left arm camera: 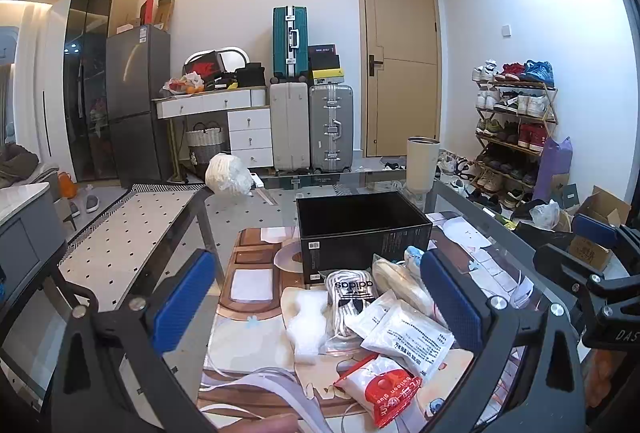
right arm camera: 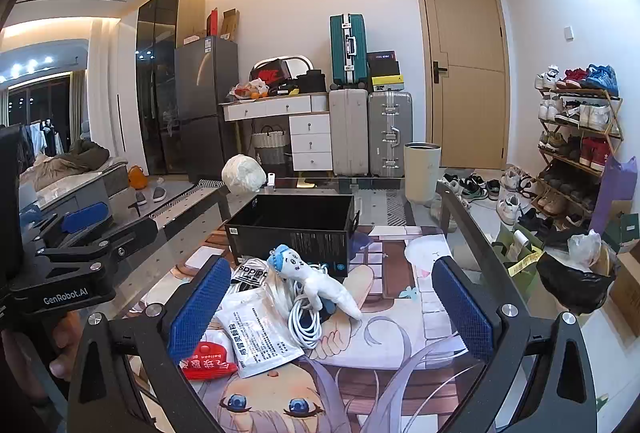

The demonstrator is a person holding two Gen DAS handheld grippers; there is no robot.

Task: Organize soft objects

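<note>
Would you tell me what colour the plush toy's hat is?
Light blue; the plush toy itself is white, clearest in the right wrist view.

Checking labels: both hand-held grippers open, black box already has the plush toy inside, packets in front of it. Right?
Not quite. The plush toy lies on the table in front of the black box, which looks empty in the right wrist view. Both hand-held grippers are open.
</note>
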